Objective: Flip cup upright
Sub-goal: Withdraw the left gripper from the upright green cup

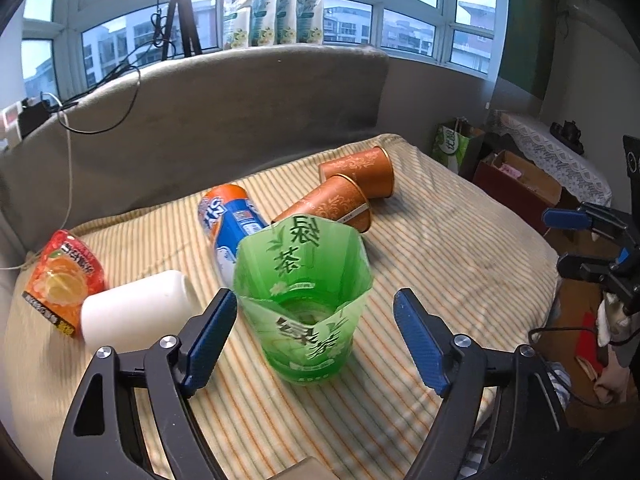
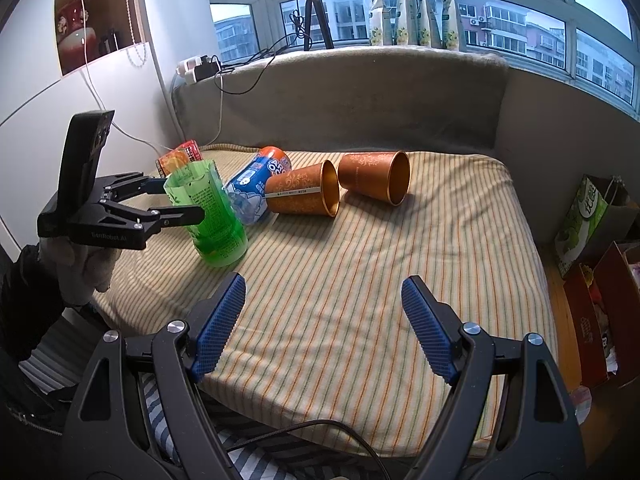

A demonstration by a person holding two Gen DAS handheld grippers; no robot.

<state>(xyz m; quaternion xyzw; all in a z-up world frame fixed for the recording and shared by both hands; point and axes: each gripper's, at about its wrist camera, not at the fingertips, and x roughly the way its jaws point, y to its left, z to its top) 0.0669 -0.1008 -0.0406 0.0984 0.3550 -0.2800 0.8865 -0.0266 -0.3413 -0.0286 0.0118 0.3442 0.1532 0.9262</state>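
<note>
1. Near the bed's (image 2: 400, 280) left front edge, the green cut-bottle cup (image 1: 304, 300) stands mouth up between the released left tongs (image 1: 316, 336).
2. Draw those tongs straight back, touching neither wall, or the light cup may tip.
3. Right tongs (image 2: 324, 324) hang spread and empty; two copper cups (image 2: 304, 194) lie sideways mid-bed.

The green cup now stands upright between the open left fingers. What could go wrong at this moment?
1. The green cup stands on a soft striped blanket, so it may tip over easily.
2. The left gripper is open around the cup; pulling back crookedly, a finger could knock it.
3. If it falls, it may hit the blue can beside it.
</note>
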